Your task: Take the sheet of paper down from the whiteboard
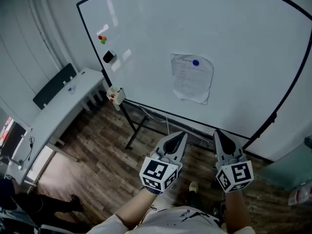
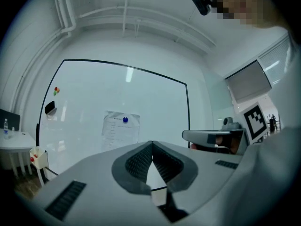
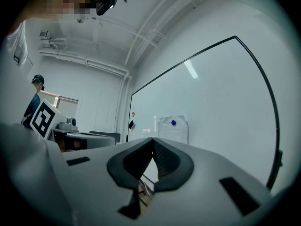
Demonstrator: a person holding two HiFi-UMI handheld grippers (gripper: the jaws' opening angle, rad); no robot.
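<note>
Sheet of paper [image 1: 192,78], crinkled, hangs on the glossy whiteboard [image 1: 243,38] above plank floor [image 1: 97,150]; left gripper [image 1: 182,134] and right gripper [image 1: 217,133] closed, empty.

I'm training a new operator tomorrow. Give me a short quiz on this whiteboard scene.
1. True or false: the sheet of paper is already off the whiteboard.
2. What colour is the magnet pinning the sheet? A red, B blue, C black.
3. Fill in: the left gripper and the right gripper each have their jaws ____.
Key: 1 false, it hangs on the board. 2 B. 3 shut, with nothing between them.
</note>
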